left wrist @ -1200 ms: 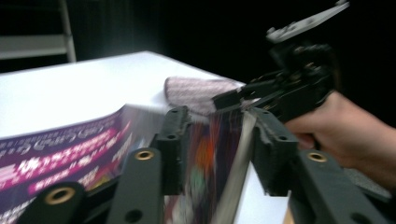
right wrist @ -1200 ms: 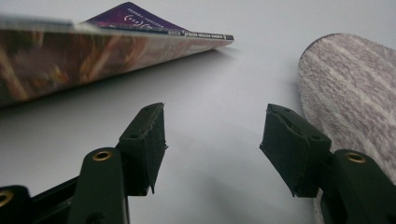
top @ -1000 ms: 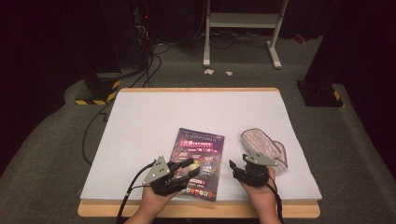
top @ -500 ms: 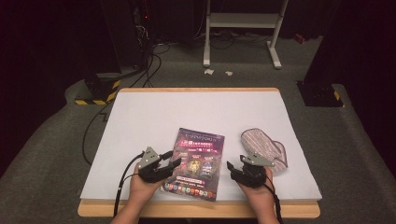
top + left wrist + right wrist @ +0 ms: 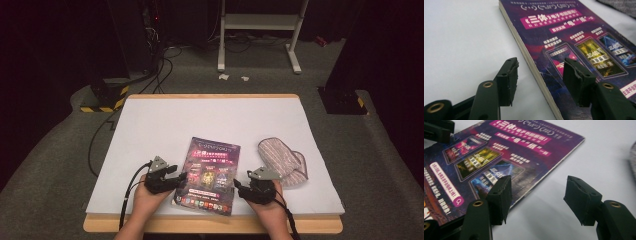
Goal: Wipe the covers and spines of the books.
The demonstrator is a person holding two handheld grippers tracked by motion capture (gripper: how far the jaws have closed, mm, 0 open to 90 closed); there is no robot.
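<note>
A paperback book [image 5: 210, 172] with a purple cover lies flat on the white table top [image 5: 200, 120], near its front edge. My left gripper [image 5: 181, 178] is low at the book's left edge. In the left gripper view its jaws have just been opening: my left gripper [image 5: 540, 65] stands open astride the book [image 5: 564, 37] edge, one jaw over the table and one over the cover, and the pads press on nothing. My right gripper [image 5: 238, 184] is at the book's right edge. Seen along its jaws, my right gripper [image 5: 539, 187] is open over bare table beside the book [image 5: 499, 150].
A striped fabric pouch [image 5: 282, 161] lies right of the book, just beyond my right hand. The table's wooden front edge [image 5: 210, 224] runs under both wrists. Cables and a white stand [image 5: 257, 30] are on the floor behind the table.
My left gripper has moved left and down, from over the book's lower left corner to its left edge, and its jaws have spread wider. The right gripper and the book stay put.
</note>
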